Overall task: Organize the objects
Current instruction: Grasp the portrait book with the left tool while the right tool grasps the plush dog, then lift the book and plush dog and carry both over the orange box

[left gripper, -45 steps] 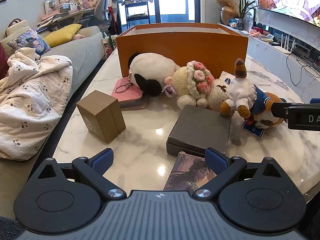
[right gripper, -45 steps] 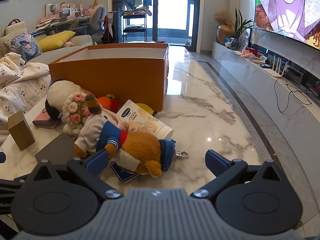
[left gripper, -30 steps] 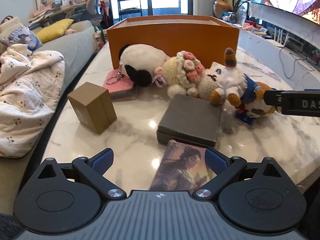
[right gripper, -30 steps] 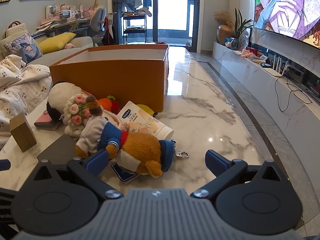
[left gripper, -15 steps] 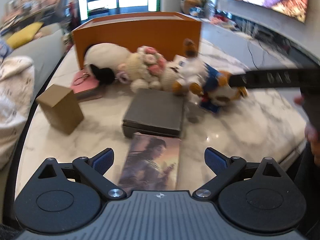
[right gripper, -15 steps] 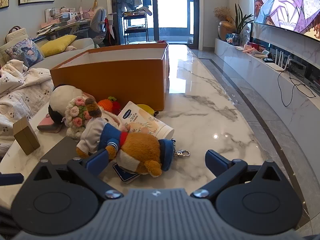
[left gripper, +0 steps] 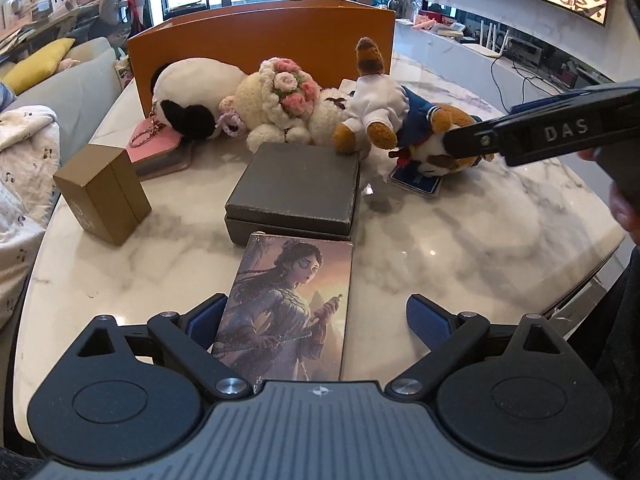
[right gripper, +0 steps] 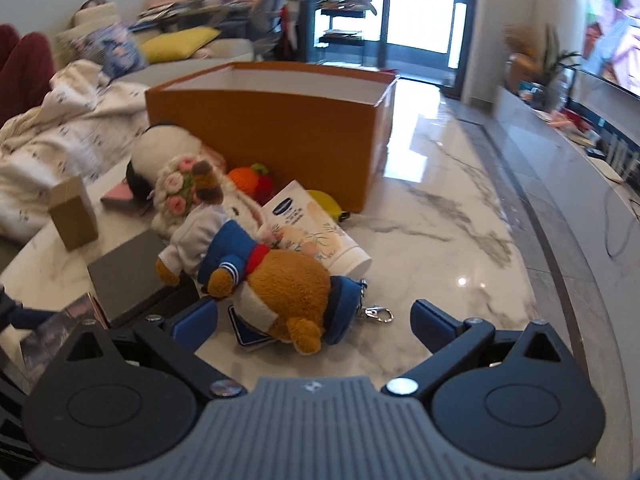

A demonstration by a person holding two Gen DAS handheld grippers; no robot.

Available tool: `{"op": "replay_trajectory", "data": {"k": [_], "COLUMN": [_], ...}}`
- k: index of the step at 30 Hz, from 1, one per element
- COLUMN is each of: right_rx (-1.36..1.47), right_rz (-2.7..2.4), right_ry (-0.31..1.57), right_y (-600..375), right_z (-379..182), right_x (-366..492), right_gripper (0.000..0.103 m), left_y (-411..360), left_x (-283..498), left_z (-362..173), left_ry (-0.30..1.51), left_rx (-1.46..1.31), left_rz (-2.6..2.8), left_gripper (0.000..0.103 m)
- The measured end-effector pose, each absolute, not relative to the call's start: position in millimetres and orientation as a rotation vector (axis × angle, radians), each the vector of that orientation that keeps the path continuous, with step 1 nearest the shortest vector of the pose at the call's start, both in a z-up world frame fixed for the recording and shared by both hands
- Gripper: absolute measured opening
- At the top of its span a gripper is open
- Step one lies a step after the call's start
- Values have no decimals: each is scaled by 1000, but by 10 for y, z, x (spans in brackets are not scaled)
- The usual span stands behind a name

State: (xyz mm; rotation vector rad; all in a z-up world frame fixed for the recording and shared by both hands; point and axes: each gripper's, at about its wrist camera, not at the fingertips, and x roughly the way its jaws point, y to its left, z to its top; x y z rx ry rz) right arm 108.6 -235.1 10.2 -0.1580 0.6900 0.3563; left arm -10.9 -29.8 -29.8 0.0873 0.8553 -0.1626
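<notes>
Both grippers dropped closer to table since earlier. Bear (right gripper: 276, 292) lies on marble between right gripper (right gripper: 316, 320) fingers, head nearest, long axis running away toward box (right gripper: 280, 136). Right jaws wide open, holding nothing. Left gripper (left gripper: 316, 316) also open, empty, over card (left gripper: 288, 304). Right is nearer bear.
</notes>
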Motion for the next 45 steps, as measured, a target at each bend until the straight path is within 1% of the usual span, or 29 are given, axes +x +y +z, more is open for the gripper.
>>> {"op": "replay_trajectory", "data": {"k": [2, 6, 9, 10, 11, 12, 13, 14, 17, 21, 23, 29, 45], "right_rx": [-216, -429, -541, -539, -528, -514, -510, -511, -458, -379, -329, -237, -93], "right_rz": [397, 444, 435, 435, 441, 450, 443, 431, 441, 452, 464, 445, 423], "right_ry": [672, 595, 597, 612, 633, 652, 661, 647, 651, 661, 670, 669, 622], "right_y": [-2259, -2001, -1902, -1909, -1932, -1959, -1979, -1993, -2041, -2080, -2106, -2169, -2388], "right_z": [89, 40, -60, -89, -113, -134, -147, -149, -140, -118, -95, -33, 172], "right_x": [1121, 1140, 1204, 1233, 1258, 1271, 1282, 1263, 1252, 1230, 1207, 1050, 885], "right_gripper": [102, 102, 101, 100, 93, 82, 79, 74, 72, 67, 66, 65, 65], "left_y": [-312, -318, -306, -302, -293, -280, -266, -260, -271, -285, -295, -307, -249], "left_x": [-111, -115, -114, -115, -114, -113, -107, -100, -103, -106, -109, -134, -201], "left_z": [-303, -294, -280, -275, -267, -256, -248, -245, -245, -243, -236, -221, 37], "left_ry": [852, 855, 848, 843, 837, 830, 825, 826, 823, 817, 820, 833, 763], "left_rx": [87, 62, 56, 57, 54, 50, 44, 41, 51, 65, 70, 69, 7], "left_rz": [-158, -94, -81, -75, -71, -63, -54, -54, -52, -54, -53, -46, -30], "left_gripper": [103, 103, 103, 97, 86, 80, 73, 73, 73, 71, 70, 70, 70]}}
